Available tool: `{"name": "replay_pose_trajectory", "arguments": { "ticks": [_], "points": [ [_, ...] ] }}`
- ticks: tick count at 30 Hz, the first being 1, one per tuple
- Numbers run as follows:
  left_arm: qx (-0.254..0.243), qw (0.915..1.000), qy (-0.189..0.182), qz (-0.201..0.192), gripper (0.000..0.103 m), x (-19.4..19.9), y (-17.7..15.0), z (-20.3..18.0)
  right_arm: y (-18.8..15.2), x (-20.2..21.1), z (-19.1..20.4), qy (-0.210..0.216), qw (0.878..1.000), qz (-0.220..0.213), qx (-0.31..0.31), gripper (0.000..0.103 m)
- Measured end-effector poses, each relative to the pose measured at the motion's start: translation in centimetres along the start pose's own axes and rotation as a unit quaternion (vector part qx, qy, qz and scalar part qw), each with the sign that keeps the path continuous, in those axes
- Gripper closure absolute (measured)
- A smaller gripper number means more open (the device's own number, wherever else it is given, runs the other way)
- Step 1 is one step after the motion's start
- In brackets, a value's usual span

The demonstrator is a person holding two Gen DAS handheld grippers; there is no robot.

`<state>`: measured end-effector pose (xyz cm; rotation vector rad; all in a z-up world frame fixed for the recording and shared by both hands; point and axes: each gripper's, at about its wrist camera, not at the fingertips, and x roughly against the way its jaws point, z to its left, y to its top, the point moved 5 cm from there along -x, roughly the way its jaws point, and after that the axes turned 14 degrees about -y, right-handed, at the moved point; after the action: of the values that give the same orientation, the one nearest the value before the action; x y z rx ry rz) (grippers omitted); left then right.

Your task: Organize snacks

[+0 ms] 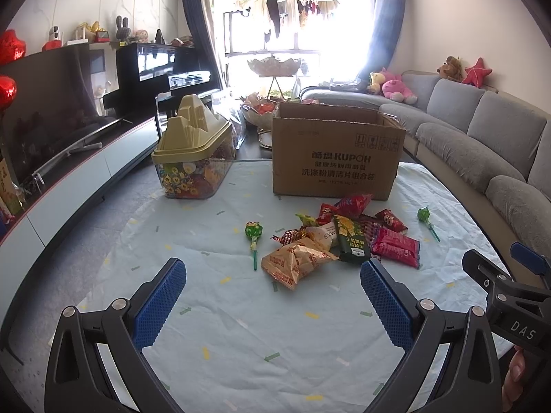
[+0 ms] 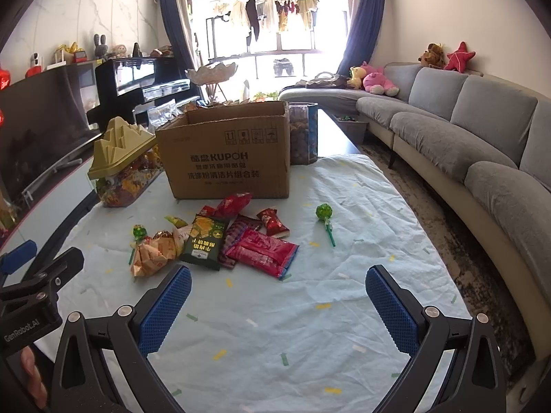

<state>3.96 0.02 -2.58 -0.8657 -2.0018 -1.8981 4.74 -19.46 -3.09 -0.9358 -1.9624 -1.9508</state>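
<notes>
A pile of snack packets (image 1: 341, 237) lies on the light blue cloth in front of an open cardboard box (image 1: 335, 158). It includes an orange bag (image 1: 296, 263), a dark green packet (image 1: 351, 241) and a pink packet (image 1: 396, 246). One green lollipop (image 1: 254, 232) lies left of the pile, another (image 1: 424, 215) right of it. My left gripper (image 1: 273, 277) is open and empty, short of the pile. My right gripper (image 2: 279, 287) is open and empty, just short of the pink packet (image 2: 263, 253). The box (image 2: 227, 158) and the right lollipop (image 2: 324, 213) also show in the right wrist view.
A clear candy container with a yellow mountain-shaped lid (image 1: 194, 151) stands left of the box. A clear jar of snacks (image 2: 303, 134) stands behind the box's right side. A grey sofa (image 2: 482, 144) runs along the right; a TV cabinet (image 1: 69, 179) lies left.
</notes>
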Motion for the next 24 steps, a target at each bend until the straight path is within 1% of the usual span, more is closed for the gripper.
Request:
{"name": "replay_pose_trajectory", "arguments": {
  "ticks": [24],
  "points": [
    [-0.002, 1.0, 0.0, 0.001, 0.0, -0.18, 0.01, -0.16, 0.01, 0.09, -0.08, 0.0, 1.0, 0.001, -0.001, 0.0]
  ]
}}
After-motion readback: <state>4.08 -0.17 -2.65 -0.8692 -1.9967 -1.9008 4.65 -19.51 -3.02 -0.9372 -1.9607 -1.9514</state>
